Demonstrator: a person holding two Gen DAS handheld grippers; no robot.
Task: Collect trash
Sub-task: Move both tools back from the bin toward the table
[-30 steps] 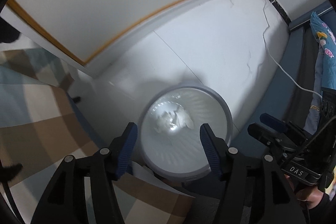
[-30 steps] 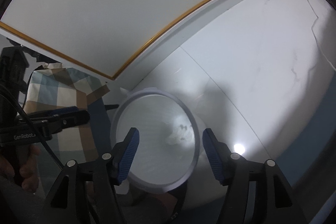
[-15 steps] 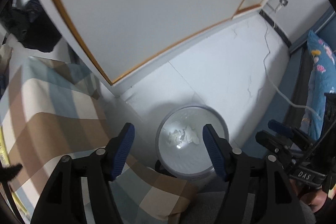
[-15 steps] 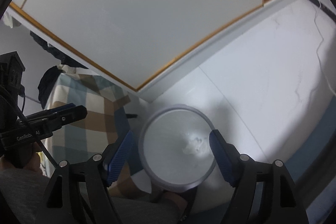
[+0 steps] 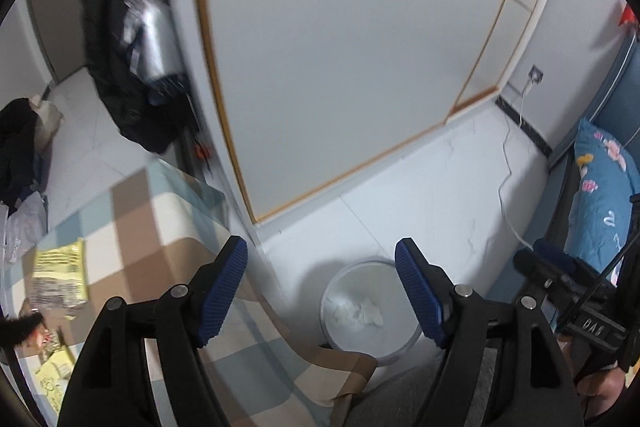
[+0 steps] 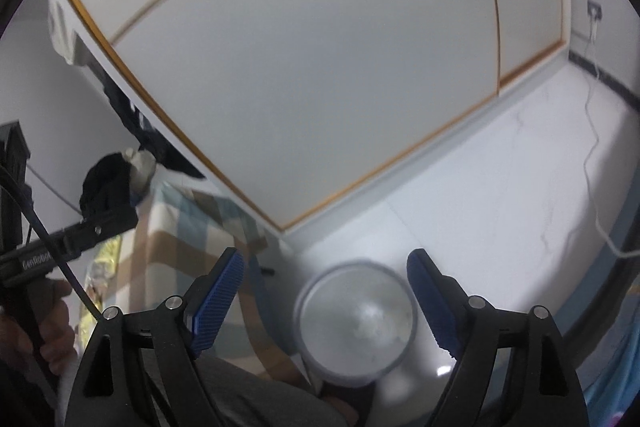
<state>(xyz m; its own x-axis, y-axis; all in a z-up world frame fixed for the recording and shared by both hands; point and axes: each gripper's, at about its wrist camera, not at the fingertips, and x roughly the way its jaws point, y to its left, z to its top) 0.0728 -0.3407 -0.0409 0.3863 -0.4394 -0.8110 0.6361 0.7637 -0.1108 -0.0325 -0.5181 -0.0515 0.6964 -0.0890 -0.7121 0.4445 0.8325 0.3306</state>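
A round grey trash bin [image 5: 400, 347] stands on the white floor beside the table and holds crumpled white tissue [image 5: 360, 311]. It also shows in the right wrist view [image 6: 320, 307], blurred. My left gripper [image 5: 322, 291] is open and empty, high above the bin. My right gripper [image 6: 322, 297] is open and empty, also high above it. Yellow snack wrappers [image 5: 60, 275] lie on the checked tablecloth [image 5: 152, 235] at the left; they show in the right wrist view [image 6: 106, 259] too.
A white wardrobe door with gold trim [image 5: 340, 67] rises behind the bin. Dark clothes [image 5: 132, 47] hang at the left. A blue patterned bed cover [image 5: 600, 195] lies at the right, and a white cable [image 5: 508, 187] runs across the floor.
Both grippers have risen and tilted up away from the bin, so it looks smaller and lower. The table with the wrappers has come into view at the left.
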